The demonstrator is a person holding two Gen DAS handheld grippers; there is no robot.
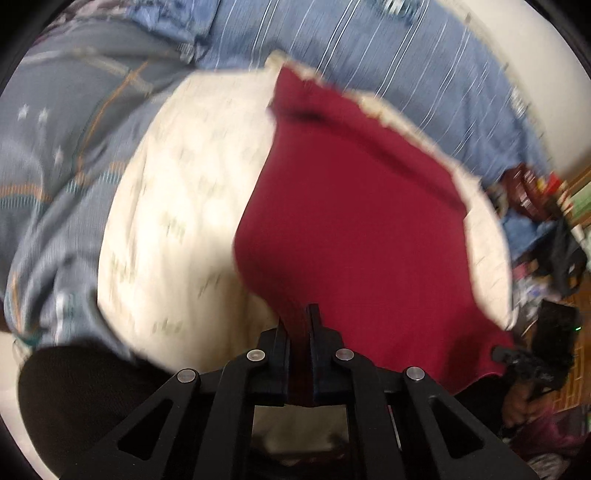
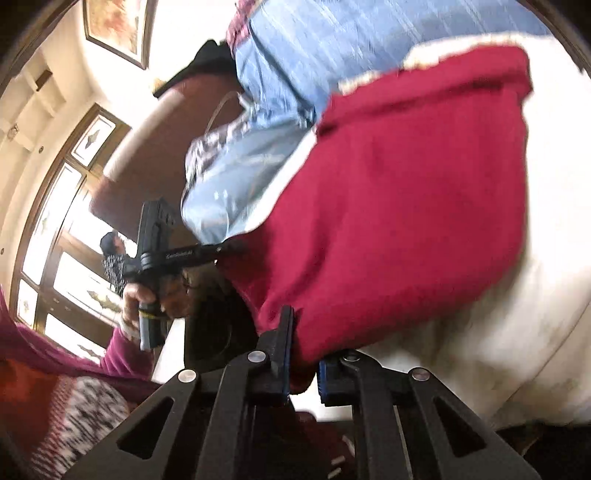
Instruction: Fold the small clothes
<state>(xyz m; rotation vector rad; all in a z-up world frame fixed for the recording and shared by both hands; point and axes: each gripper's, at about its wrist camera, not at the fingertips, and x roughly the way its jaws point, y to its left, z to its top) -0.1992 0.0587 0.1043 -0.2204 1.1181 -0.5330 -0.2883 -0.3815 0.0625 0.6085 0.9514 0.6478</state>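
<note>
My left gripper [image 1: 299, 325] is clamped on the near hem of the red garment [image 1: 351, 221], which drapes over the cream cushion [image 1: 177, 221]. My right gripper [image 2: 301, 350] pinches its other corner. I should carry both 2 corners level, keeping the hem taut.

A cream quilted pad [image 1: 177, 206] with a faint green print serves as the landmark, lying on the bed. Beyond and left of it spreads a grey-blue patterned duvet [image 1: 55, 147] with small white stars and orange lines. Behind the pad runs a blue sheet with thin white stripes [image 1: 388, 55]. To the pad's right, past its edge, blurred clutter [image 1: 535, 206] stands on a wooden floor. In the right wrist view, far left of the pad [image 2: 546, 295], a brown-framed window [image 2: 70, 229] glows bright, with a framed picture [image 2: 118, 26] on the wall above.
</note>
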